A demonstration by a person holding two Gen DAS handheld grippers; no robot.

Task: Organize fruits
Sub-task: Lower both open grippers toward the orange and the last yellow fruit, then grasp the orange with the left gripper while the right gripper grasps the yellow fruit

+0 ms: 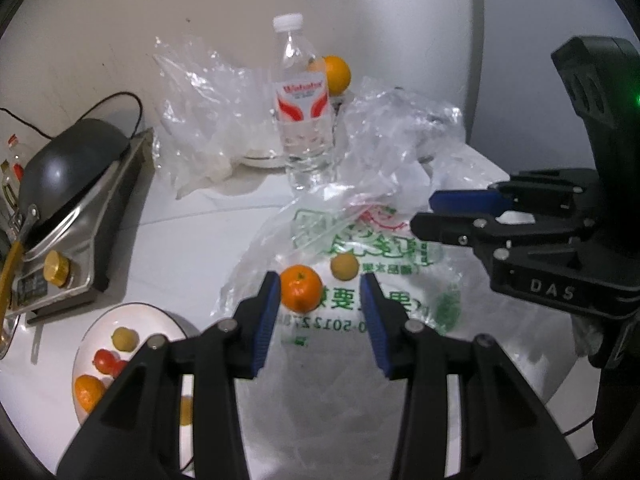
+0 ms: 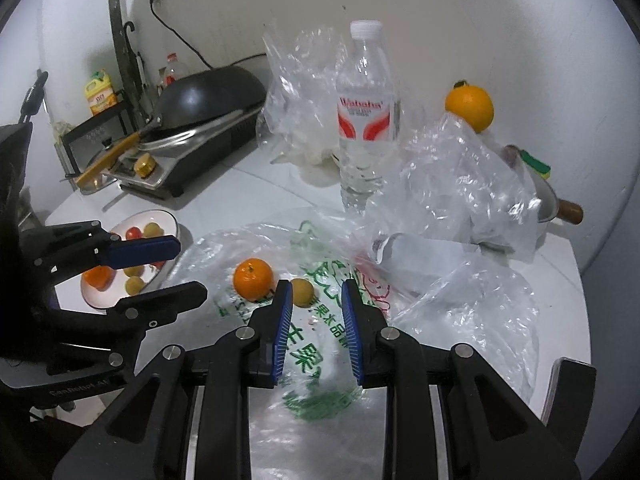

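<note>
Two grippers over fruit on a bag
Left gripper (image 1: 320, 284) spread beside the tangerine (image 1: 301, 288); right gripper (image 2: 316, 294) spread near the small yellow fruit (image 2: 302, 291) (both on the plastic bag (image 2: 320, 344), lower centre).

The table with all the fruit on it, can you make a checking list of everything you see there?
Surface: white table, mostly covered by plastic bags.
Job's things: mandarin and small yellow fruit lie on the printed bag; plate holds several fruits; big orange at the back.
Clutter: water bottle, clear bags, wok on stove.
Grippers: left gripper open around the mandarin, not touching; right gripper open, empty.
Cables: black cord to a wall socket.
Surroundings: white wall, oil bottle on a shelf.
</note>
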